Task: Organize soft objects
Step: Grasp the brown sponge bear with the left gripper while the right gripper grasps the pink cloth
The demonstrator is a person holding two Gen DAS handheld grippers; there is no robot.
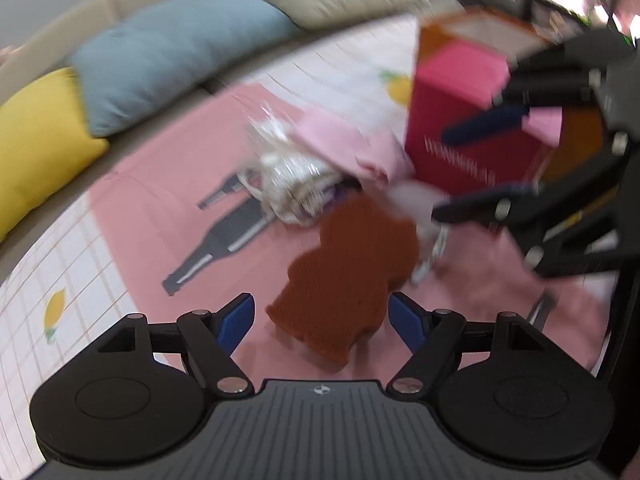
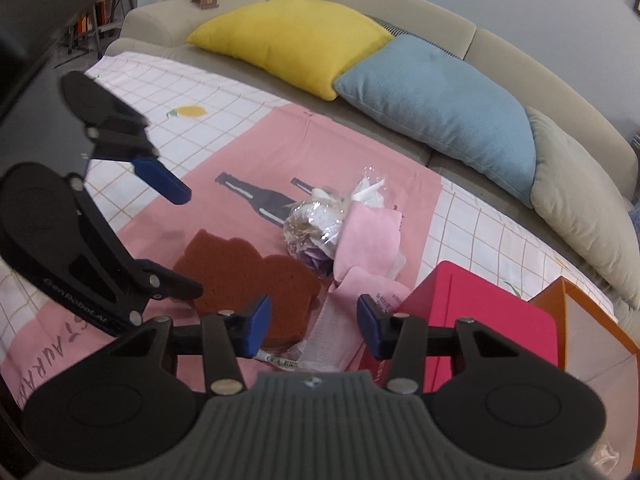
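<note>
A brown bear-shaped sponge (image 1: 348, 276) (image 2: 244, 268) lies on the pink cloth. A folded pink cloth (image 1: 344, 140) (image 2: 368, 236) and a crinkly cellophane-wrapped bundle (image 1: 292, 180) (image 2: 316, 220) lie beside it, next to a red box (image 1: 460, 120) (image 2: 476, 316). My left gripper (image 1: 322, 320) is open, just in front of the sponge; in the right wrist view it shows at the left (image 2: 184, 240). My right gripper (image 2: 314, 326) is open and empty above a pale pink packet (image 2: 340, 340); in the left wrist view it shows at the right (image 1: 472, 168).
A yellow cushion (image 2: 296, 40), a blue cushion (image 2: 440, 108) and a beige cushion (image 2: 584, 200) lean on the sofa back. An orange box (image 2: 592, 328) stands by the red box. The checked sheet (image 2: 168, 92) covers the seat.
</note>
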